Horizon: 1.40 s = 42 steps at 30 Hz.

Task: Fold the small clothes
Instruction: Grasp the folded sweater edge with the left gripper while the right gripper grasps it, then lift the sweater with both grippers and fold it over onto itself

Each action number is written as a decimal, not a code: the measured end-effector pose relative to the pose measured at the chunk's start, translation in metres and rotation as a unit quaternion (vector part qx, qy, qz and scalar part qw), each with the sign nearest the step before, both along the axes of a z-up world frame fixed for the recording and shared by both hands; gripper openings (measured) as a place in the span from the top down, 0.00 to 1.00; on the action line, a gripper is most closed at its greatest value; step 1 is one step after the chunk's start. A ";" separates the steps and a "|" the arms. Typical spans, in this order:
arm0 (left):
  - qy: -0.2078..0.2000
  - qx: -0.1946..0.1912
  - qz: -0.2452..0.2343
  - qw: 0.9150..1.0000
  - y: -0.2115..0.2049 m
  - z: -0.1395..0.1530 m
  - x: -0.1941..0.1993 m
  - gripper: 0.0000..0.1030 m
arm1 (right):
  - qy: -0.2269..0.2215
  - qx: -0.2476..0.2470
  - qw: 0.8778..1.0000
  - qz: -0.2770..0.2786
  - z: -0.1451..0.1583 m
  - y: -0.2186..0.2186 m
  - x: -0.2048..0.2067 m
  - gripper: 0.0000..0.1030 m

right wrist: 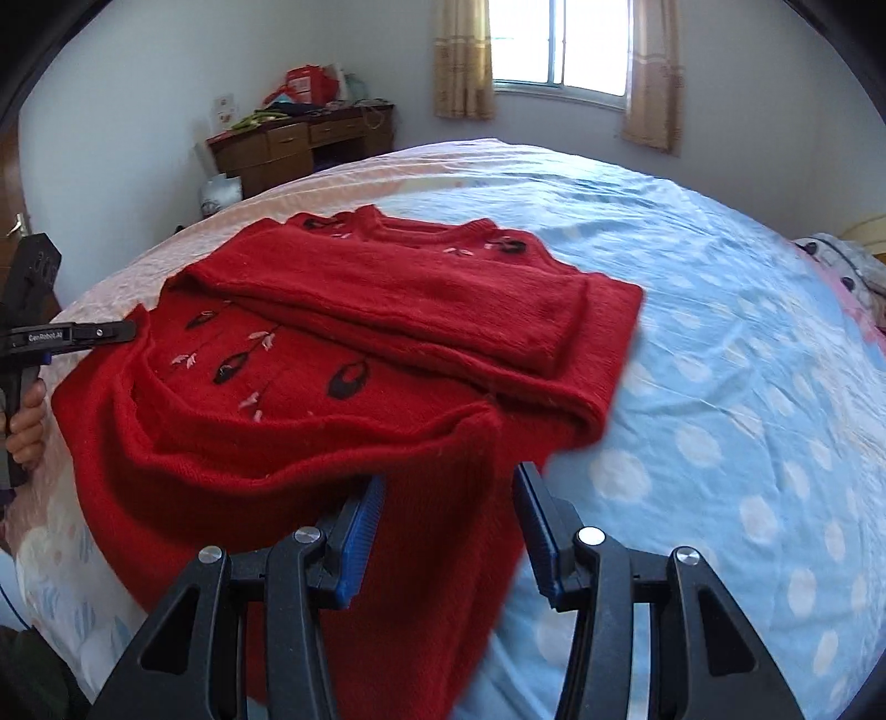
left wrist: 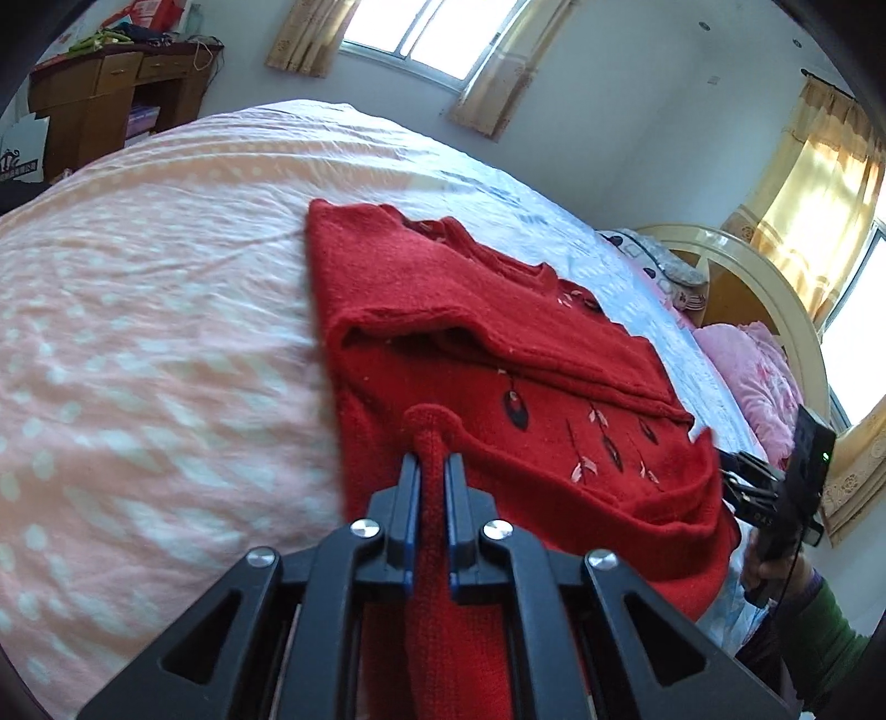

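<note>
A red knitted sweater [left wrist: 498, 343] with dark leaf embroidery lies on the bed, both sleeves folded across its chest; it also shows in the right wrist view [right wrist: 343, 343]. My left gripper [left wrist: 432, 462] is shut on a pinch of the sweater's lower hem and lifts it slightly. My right gripper [right wrist: 448, 482] is open, its blue-padded fingers [right wrist: 362, 526] wide apart, with the hem's other corner draped between them. The left gripper also shows at the sweater's left edge in the right wrist view [right wrist: 119, 331], and the right gripper at its right edge in the left wrist view [left wrist: 736, 471].
The bed [right wrist: 720, 332] has a pink and blue dotted sheet. A wooden desk [right wrist: 299, 144] with clutter stands by the far wall. A headboard [left wrist: 736, 260] and pink pillows [left wrist: 747, 371] are at the right. Curtained windows [right wrist: 559, 50] are behind.
</note>
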<state>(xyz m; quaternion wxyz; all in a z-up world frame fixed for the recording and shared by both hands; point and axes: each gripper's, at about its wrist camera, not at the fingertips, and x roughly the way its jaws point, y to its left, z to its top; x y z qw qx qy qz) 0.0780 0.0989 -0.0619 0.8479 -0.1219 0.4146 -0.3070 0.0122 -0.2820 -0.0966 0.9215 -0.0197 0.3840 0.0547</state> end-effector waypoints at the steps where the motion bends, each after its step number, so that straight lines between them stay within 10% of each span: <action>1: 0.002 0.001 0.000 1.000 0.000 -0.001 0.001 0.93 | 0.004 0.009 1.000 0.003 -0.003 0.000 0.005 0.52; 10: 0.016 -0.011 -0.015 1.000 0.005 -0.003 0.003 0.89 | 0.014 0.026 1.000 0.004 -0.002 0.008 0.003 0.89; 20: -0.021 0.051 -0.043 0.998 -0.019 0.002 -0.001 0.65 | 0.027 0.048 0.998 -0.027 -0.004 0.007 0.005 0.84; 22: -0.036 0.070 -0.042 0.996 -0.025 0.003 -0.005 0.68 | 0.028 0.064 0.997 -0.029 -0.005 0.006 0.009 0.74; 24: -0.043 0.082 -0.039 0.995 -0.027 0.004 -0.009 0.91 | 0.026 0.057 0.998 -0.028 -0.005 0.009 0.009 0.74; 28: -0.037 0.079 -0.021 0.996 -0.020 0.007 -0.014 0.93 | 0.027 0.040 0.998 -0.037 0.001 0.014 0.001 0.94; 42: -0.079 0.003 0.047 0.996 0.000 0.090 -0.001 0.94 | -0.099 0.052 0.989 -0.095 0.096 0.004 -0.038 0.95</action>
